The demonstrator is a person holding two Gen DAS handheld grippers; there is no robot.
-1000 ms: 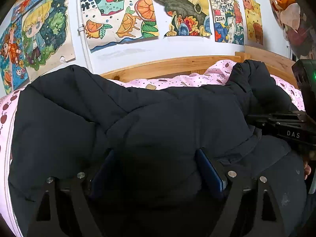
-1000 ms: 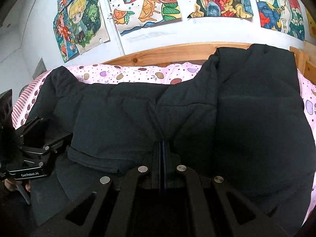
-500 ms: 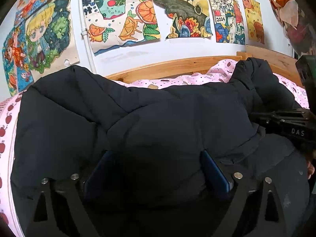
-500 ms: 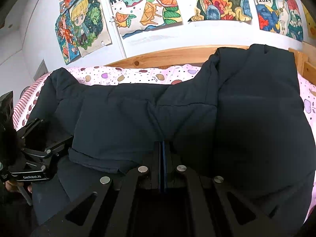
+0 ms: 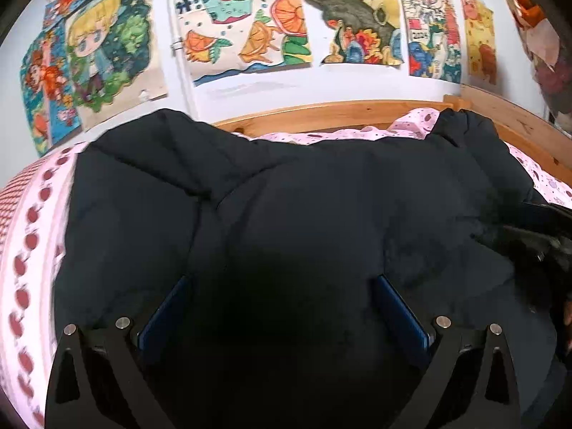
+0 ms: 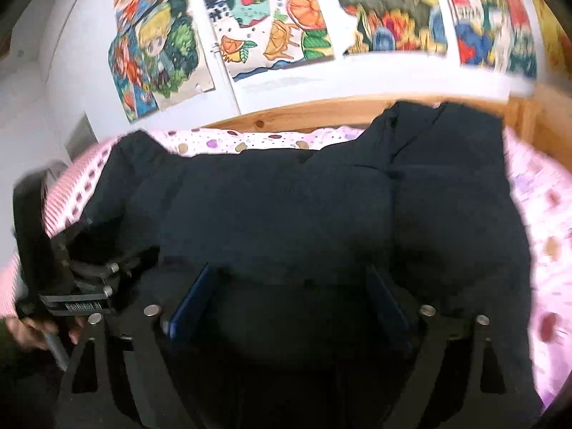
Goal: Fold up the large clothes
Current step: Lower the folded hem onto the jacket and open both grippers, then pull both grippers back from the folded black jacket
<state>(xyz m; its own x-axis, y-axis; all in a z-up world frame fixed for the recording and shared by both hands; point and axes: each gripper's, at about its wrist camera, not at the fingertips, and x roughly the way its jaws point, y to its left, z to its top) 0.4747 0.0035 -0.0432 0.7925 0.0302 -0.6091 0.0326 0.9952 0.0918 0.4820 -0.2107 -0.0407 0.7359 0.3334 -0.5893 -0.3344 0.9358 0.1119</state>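
A large black puffer jacket (image 5: pixel 321 207) lies spread across the pink bed, folded over on itself; it also fills the right wrist view (image 6: pixel 321 207). My left gripper (image 5: pixel 282 307) is open, its blue-padded fingers (image 5: pixel 164 314) wide apart with jacket fabric bulging between them. My right gripper (image 6: pixel 289 296) is open too, fingers (image 6: pixel 193 300) spread over the jacket's near edge. The left gripper shows at the left of the right wrist view (image 6: pixel 82 296); the right gripper's dark body shows at the right edge of the left wrist view (image 5: pixel 543 236).
The pink spotted bedsheet (image 6: pixel 543 221) shows around the jacket. A wooden bed frame (image 5: pixel 321 114) runs along the far side and right. Colourful drawings (image 5: pixel 246 21) hang on the white wall behind.
My right gripper was shut on a jacket fold and has opened wide, letting it go. Both views have shifted slightly; the left gripper stays open.
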